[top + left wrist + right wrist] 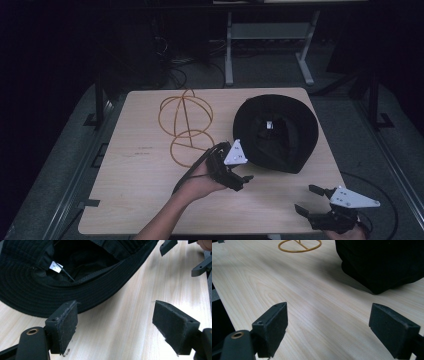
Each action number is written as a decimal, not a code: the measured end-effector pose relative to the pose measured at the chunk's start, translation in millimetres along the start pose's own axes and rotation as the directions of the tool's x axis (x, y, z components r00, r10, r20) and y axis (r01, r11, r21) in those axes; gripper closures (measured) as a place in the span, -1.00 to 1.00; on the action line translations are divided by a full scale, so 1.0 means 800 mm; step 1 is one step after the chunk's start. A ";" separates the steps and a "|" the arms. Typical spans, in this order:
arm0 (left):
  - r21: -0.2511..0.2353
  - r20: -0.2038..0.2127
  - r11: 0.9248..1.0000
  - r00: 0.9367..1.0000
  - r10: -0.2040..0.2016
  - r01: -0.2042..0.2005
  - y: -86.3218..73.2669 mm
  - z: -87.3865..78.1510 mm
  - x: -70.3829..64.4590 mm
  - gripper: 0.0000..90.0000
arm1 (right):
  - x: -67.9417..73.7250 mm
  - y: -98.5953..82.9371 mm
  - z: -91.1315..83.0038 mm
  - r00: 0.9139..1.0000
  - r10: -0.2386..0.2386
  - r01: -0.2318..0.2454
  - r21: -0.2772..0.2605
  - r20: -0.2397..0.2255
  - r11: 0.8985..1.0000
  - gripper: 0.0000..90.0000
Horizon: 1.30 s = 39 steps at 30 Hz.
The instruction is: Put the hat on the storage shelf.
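a black bucket hat (276,132) lies upside down on a pale wooden tabletop (140,190), toward the right edge and nearer the far side, its opening facing up and a small white label (55,267) showing inside the crown. to its left, near the far edge, stands an orange wire hat stand (184,125), well apart from the hat's brim.

the left claw (245,179) hovers just beside the hat's near brim, jaws spread wide apart and holding nothing; in the left gripper view one padded jaw sits right at the brim's stitched edge (75,298). the right claw (309,199) waits near the near right corner of the tabletop, also wide open and empty, pointing across the bare wood toward the hat (384,262).

the hat looks soft, light and floppy: cloth that will sag and fold when lifted instead of keeping its shape. it is neither fragile nor slippery, and the padded jaws should grip the fabric well. the best hold is probably the brim, pinched through its thickness at the near edge, perhaps with the second claw on the opposite side to keep the opening spread.
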<state>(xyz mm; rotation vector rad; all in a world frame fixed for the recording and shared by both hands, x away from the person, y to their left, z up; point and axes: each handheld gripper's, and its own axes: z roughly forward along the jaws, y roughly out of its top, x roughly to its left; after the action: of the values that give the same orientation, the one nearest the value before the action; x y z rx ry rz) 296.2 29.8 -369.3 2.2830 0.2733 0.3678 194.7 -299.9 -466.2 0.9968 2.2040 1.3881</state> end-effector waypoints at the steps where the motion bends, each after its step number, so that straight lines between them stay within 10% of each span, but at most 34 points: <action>1: -0.005 0.003 1.000 1.000 0.001 -0.001 0.001 0.002 0.001 -0.56 | 0.000 0.000 -0.001 1.000 -0.004 0.004 0.000 0.004 1.000 -0.67; 20: 0.109 -0.019 0.991 0.996 0.087 -0.084 0.021 0.060 0.012 -0.58 | -0.001 0.001 -0.002 1.000 -0.003 0.003 -0.013 -0.007 1.000 -0.67; 39: 0.092 -0.036 0.980 0.983 0.183 -0.179 0.023 0.066 0.001 0.50 | -0.004 0.001 -0.005 1.000 -0.003 0.003 -0.028 0.003 1.000 -0.65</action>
<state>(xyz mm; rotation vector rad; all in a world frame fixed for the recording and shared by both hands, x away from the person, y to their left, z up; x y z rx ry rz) 316.9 -17.8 -389.7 2.3964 0.1055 0.5085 194.8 -304.9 -463.9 0.9854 2.1774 1.4114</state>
